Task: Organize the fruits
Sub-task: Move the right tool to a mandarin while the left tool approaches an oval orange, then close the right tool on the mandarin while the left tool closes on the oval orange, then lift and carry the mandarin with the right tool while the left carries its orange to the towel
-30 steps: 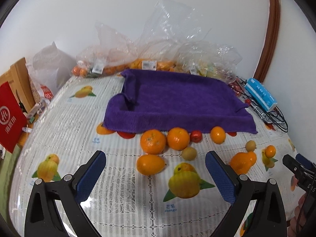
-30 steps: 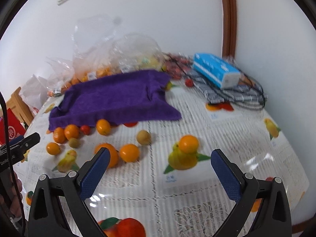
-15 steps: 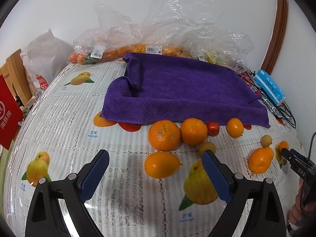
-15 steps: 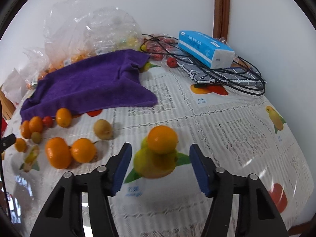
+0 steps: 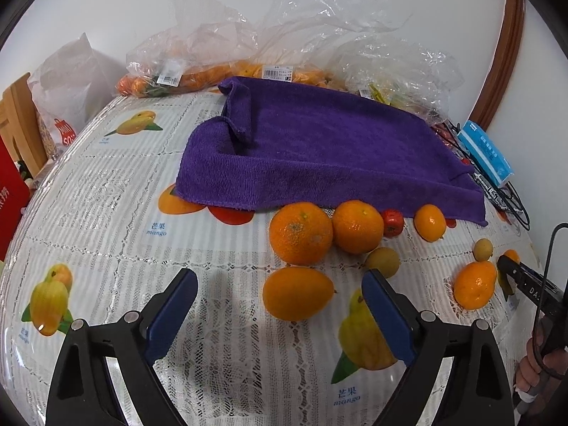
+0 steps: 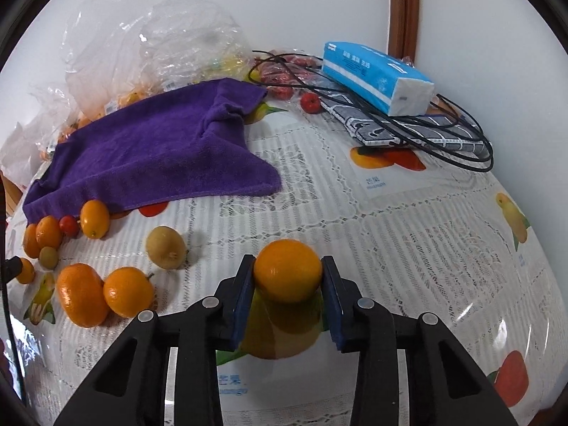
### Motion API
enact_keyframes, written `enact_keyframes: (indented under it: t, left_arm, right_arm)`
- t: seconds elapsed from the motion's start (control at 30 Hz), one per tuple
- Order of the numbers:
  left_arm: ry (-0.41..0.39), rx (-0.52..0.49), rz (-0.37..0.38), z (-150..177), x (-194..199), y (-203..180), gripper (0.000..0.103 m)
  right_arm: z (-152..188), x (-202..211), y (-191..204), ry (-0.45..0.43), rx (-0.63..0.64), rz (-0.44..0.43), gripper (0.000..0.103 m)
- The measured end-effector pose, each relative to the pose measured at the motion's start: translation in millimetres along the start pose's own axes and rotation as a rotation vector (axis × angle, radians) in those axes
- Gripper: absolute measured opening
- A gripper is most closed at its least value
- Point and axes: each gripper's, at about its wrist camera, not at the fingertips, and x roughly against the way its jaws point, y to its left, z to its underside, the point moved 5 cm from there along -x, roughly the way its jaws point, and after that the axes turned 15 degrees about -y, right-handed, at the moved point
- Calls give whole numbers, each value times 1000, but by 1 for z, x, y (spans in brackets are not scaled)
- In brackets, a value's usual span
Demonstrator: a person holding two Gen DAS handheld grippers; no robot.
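I've got the small orange (image 6: pixel 287 269) between the right gripper (image 6: pixel 288 285) pads, whose jaws have just been closing onto its sides. It rests on the tablecloth (image 6: pixel 408 248), at six o'clock from the purple towel (image 6: pixel 152 156). It looks light, firm and smooth-skinned, nearly round with no clear long axis, so an equator grip suits. My left gripper (image 5: pixel 280 316) is spread wide, empty, with an oval orange (image 5: pixel 296 293) just ahead.

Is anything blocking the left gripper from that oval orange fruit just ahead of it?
Nothing visible. The left gripper is open, with bare tablecloth between its pads and the oval orange fruit. A larger orange sits just behind it.
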Motion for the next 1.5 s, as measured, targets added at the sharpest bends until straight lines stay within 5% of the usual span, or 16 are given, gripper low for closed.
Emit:
enact_keyframes:
  t: [0.33,0.5,1.5]
  left_arm:
    - [18,-16,-9,9,-8,-4,71]
    - [1,-76,-8,11,-4,-12,43]
    - [2,-34,43,11,9,-10,31]
  right_arm:
    - [-3,14,22,-24,30,-48,36]
    - [-2,14,26,-31,52,-36,36]
    - [-1,30,35,-20,52,-62,35]
